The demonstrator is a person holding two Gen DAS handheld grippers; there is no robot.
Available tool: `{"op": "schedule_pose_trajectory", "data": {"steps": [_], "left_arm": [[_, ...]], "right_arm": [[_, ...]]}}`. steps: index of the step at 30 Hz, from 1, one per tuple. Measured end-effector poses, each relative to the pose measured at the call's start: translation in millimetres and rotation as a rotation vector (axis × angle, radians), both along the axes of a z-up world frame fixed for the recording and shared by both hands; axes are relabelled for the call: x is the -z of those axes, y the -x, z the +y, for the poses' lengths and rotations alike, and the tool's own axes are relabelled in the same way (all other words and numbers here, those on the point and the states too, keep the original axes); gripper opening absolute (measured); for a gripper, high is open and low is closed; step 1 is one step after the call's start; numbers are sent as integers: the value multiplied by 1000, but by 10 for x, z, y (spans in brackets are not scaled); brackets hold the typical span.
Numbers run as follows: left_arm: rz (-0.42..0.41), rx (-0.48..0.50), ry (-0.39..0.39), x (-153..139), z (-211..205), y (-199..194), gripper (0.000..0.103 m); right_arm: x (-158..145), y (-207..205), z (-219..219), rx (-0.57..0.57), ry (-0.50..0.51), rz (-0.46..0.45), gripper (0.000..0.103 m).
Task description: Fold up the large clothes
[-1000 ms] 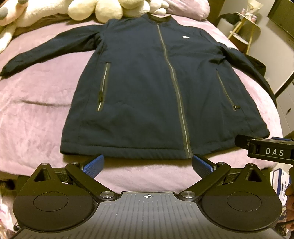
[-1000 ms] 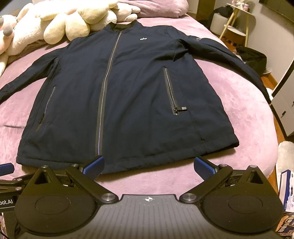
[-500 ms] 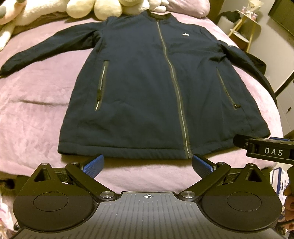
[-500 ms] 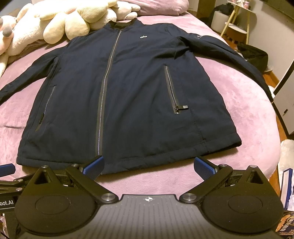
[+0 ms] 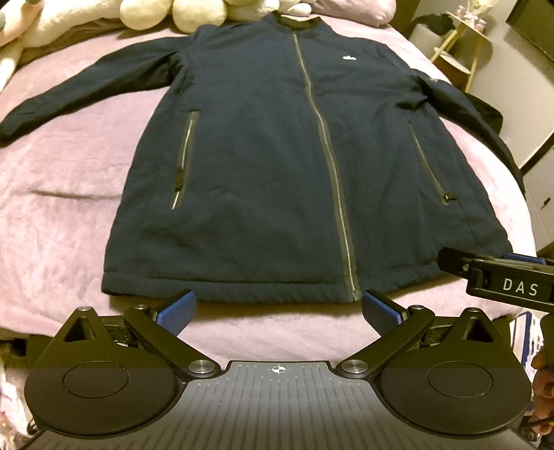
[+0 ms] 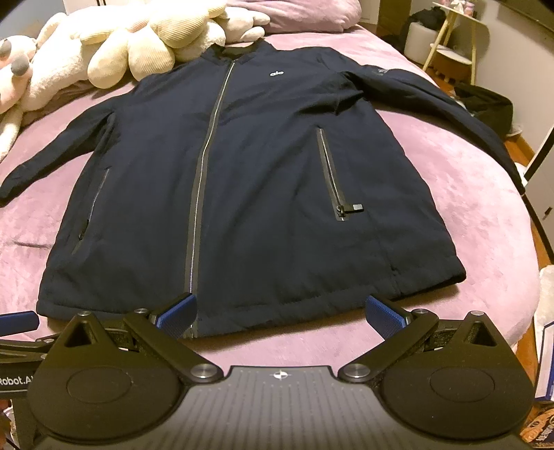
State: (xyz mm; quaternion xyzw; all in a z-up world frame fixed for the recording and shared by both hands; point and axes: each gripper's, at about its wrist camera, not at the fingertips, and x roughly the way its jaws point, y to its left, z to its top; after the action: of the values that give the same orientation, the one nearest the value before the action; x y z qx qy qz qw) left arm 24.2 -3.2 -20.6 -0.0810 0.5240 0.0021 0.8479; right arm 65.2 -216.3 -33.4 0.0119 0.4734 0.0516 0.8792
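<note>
A dark navy zip-up jacket [image 5: 277,166] lies flat, front side up, on a pink bed cover [image 5: 62,214], collar far, hem near, both sleeves spread out to the sides. It also shows in the right wrist view [image 6: 249,187]. My left gripper [image 5: 278,311] is open and empty, just short of the hem, left of the zipper's lower end. My right gripper [image 6: 280,313] is open and empty at the hem, right of the zipper. The right gripper's side also shows at the right edge of the left wrist view [image 5: 498,273].
Cream plush toys [image 6: 152,38] and a pink pillow [image 6: 297,14] lie beyond the collar. A yellow-legged side table [image 6: 453,38] and a dark bag [image 6: 488,104] stand right of the bed. The bed's right edge drops off by a white cabinet [image 5: 543,187].
Both grippers have moved slightly forward toward the jacket's hem; the jacket looks a little closer in both views. The jaws have stayed open.
</note>
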Motion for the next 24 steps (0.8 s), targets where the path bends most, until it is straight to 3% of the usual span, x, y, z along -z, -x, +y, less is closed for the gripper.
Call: {"op": "schedule_pose_trajectory", "data": {"steps": [7, 11, 17, 21, 24], "left_arm": [[24, 21, -6, 58, -70, -146, 103], [-11, 33, 1, 40, -74, -282, 103], [-162, 38, 4, 17, -10, -659, 103], [-187, 3, -8, 61, 47, -1144, 103], [-244, -24, 9, 100, 81, -1480, 103]], "right_arm": [[53, -73, -53, 5, -31, -1, 103], [80, -131, -118, 3, -74, -23, 103], [118, -258, -580, 39, -369, -240, 103], [232, -687, -1196, 197, -516, -262, 103], [330, -1055, -1868, 390, -646, -313, 103]]}}
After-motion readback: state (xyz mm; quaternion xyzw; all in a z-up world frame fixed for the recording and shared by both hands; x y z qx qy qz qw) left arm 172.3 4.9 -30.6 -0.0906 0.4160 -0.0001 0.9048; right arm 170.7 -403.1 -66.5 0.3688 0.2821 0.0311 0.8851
